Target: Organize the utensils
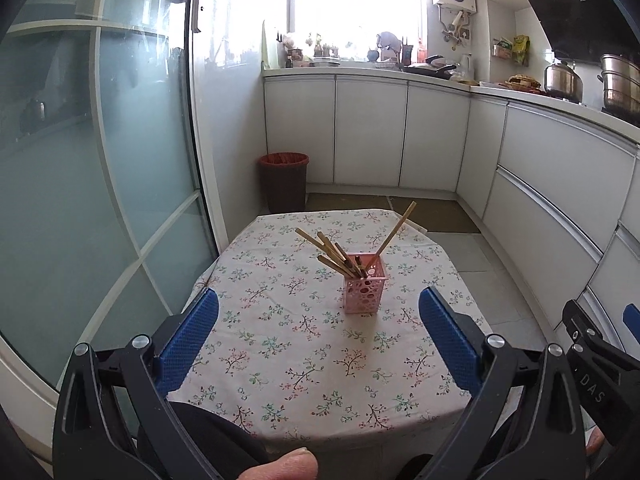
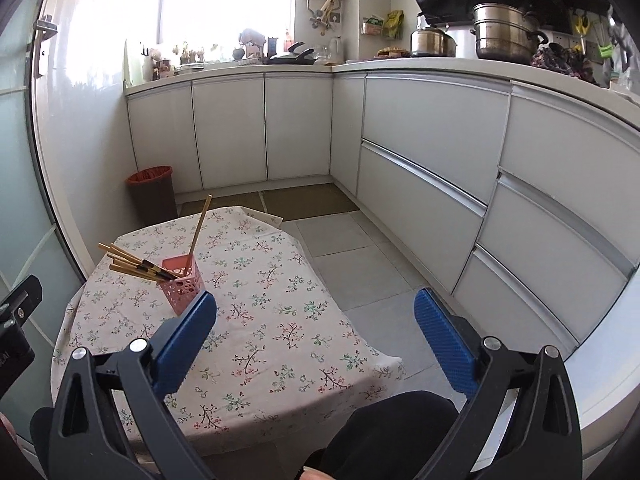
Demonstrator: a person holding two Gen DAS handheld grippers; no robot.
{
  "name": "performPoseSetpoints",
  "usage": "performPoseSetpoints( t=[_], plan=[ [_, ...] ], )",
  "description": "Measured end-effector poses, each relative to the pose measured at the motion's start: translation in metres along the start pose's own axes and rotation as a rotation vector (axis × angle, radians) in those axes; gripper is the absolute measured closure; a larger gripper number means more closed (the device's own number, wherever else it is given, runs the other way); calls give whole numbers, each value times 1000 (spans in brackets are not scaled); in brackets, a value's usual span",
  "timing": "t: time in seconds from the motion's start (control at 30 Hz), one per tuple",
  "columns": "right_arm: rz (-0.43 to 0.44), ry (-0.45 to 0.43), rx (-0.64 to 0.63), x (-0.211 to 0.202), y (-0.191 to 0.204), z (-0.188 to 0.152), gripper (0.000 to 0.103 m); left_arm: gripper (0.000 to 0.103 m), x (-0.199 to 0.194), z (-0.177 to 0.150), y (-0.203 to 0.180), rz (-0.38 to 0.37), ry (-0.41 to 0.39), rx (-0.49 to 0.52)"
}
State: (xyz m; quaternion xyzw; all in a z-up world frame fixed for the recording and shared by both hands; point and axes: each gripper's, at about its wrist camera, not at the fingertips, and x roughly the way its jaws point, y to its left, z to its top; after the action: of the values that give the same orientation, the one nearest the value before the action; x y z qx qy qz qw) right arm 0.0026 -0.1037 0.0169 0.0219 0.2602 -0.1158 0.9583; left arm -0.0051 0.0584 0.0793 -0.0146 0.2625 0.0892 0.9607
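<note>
- Your left gripper (image 1: pixel 319 308) is released: its blue pads (image 1: pixel 192 344) stand wide apart over the table (image 1: pixel 280 380), nothing between them touching.
- Your right gripper (image 2: pixel 316 312) is released too, jaws spread wide and empty, half over the table's right edge and half over the floor (image 2: pixel 360 264).
- The pink holder (image 1: pixel 365 288) stands upright on the flowered cloth, at 12 o'clock from the left gripper and well apart from it.
- In the right view the holder (image 2: pixel 182 284) sits at 10 o'clock, just behind the tip of the left-hand pad (image 2: pixel 188 340); whether they touch, you cannot tell.
- The chopsticks (image 1: pixel 332 252) stand in the holder: a bunch leans toward 10 o'clock, and one lone stick (image 1: pixel 396 230) leans toward 1 o'clock.
- Only the left view shows the glass door (image 1: pixel 100 160) at 9 o'clock in full and your right gripper's black frame at 3 o'clock.
- Only the right view shows the drawer fronts (image 2: pixel 440 184) at 2 o'clock and the steamer pot (image 2: pixel 506 32) whole.
- Both show the bin (image 1: pixel 284 182) beyond the table.
</note>
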Motion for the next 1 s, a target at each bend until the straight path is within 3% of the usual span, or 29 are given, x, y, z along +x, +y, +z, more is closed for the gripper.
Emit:
performPoseSetpoints(
  t=[1.0],
  plan=[
    [43,17,21,-1,9,1,6,7,1,-1,-8,-22,-1,51]
  ],
)
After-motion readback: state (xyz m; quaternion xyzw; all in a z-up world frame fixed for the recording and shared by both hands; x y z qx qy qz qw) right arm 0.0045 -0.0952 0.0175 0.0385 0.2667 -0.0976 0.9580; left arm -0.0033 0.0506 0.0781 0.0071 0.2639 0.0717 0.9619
